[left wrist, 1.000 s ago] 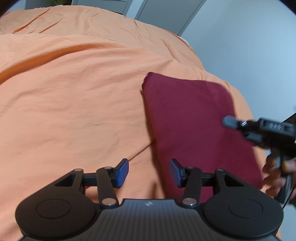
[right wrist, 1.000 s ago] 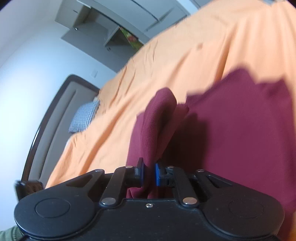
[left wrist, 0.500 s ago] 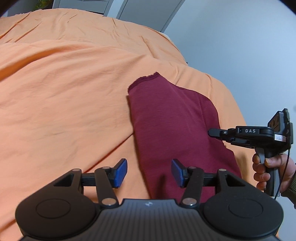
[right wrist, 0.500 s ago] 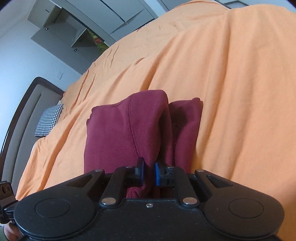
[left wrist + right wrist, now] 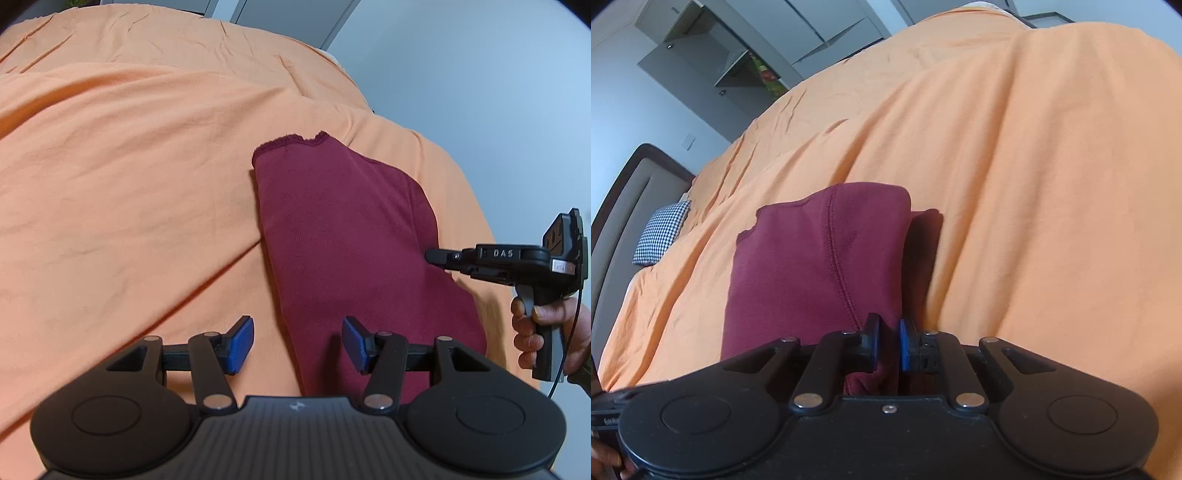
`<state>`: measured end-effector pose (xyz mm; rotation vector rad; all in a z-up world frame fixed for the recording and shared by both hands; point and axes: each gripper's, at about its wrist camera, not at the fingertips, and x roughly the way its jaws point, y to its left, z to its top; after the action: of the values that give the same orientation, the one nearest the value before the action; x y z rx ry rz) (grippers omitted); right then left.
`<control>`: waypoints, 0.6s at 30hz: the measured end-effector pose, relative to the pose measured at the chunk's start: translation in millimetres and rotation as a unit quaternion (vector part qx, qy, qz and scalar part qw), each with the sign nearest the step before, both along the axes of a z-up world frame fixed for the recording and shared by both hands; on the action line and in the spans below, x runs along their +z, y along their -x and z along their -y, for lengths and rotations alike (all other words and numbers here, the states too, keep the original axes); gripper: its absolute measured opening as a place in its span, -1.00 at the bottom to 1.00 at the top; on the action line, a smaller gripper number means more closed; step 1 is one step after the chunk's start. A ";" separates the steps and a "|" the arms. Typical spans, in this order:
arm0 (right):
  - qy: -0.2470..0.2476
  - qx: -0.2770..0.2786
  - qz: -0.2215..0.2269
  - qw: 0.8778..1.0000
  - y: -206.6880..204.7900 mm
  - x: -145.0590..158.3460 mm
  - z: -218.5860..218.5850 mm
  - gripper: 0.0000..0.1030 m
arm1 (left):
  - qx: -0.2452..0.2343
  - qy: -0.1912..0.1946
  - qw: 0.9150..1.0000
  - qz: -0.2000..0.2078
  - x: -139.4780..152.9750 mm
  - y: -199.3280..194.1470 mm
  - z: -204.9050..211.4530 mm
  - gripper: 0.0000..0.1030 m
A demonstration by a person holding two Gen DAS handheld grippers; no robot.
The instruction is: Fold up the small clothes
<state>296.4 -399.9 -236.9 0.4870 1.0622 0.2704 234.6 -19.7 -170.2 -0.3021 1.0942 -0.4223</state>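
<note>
A dark red garment (image 5: 343, 236) lies folded into a long narrow strip on the orange bed cover (image 5: 129, 166). My left gripper (image 5: 297, 343) is open and empty, just above the strip's near end. My right gripper (image 5: 888, 345) is shut on the garment's (image 5: 812, 266) right edge, with a fold of cloth pinched between the blue pads. It also shows in the left wrist view (image 5: 436, 255), at the strip's right side, held by a hand (image 5: 546, 332).
The orange cover (image 5: 1015, 166) spreads over the whole bed, with soft creases. A checked pillow (image 5: 661, 232) lies by the dark headboard (image 5: 617, 206) at the far left. Grey cupboards (image 5: 746, 55) stand behind the bed.
My right gripper has carried the garment's edge over and laid it down, so the cloth is now a narrower strip. The left gripper has stayed open and drawn back a little.
</note>
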 end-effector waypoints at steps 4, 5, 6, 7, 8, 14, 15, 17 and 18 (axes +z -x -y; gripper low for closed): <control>-0.002 -0.001 -0.006 1.000 4.7 3.0 -2.0 -0.63 | -0.002 -0.001 1.000 -0.003 -2.9 -0.1 4.3 0.12; -0.002 -0.006 -0.003 1.000 7.5 5.6 -0.6 -0.46 | -0.002 -0.001 1.000 -0.003 -3.3 -0.6 5.4 0.12; -0.005 -0.015 0.002 1.000 10.7 8.7 0.7 -0.37 | -0.001 -0.001 1.000 -0.004 -3.9 -2.2 7.8 0.12; -0.010 -0.022 0.003 1.000 14.1 14.7 11.3 -0.21 | 0.000 0.001 1.000 -0.004 -3.8 -2.9 9.0 0.12; -0.020 -0.028 0.003 0.999 16.7 18.6 14.9 -0.09 | 0.000 0.003 1.000 -0.004 -2.8 -3.5 9.9 0.12; -0.073 -0.055 0.002 0.996 30.7 21.0 32.8 0.43 | 0.000 0.004 1.000 -0.005 -4.3 -12.1 17.9 0.12; -0.076 -0.057 0.001 0.995 30.7 19.8 33.4 0.46 | 0.000 0.003 1.000 -0.005 -5.3 -13.8 18.9 0.14; -0.079 -0.060 -0.004 0.995 30.2 16.1 31.3 0.61 | 0.001 0.001 1.000 -0.005 -6.8 -16.5 20.9 0.16; -0.083 -0.061 -0.005 0.995 31.8 14.3 33.8 0.62 | 0.000 0.001 1.000 -0.006 -7.8 -17.9 21.5 0.16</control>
<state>264.6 -433.7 -222.6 0.7007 1.0199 0.2505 252.5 -41.2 -178.0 -0.3066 1.1057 -0.4212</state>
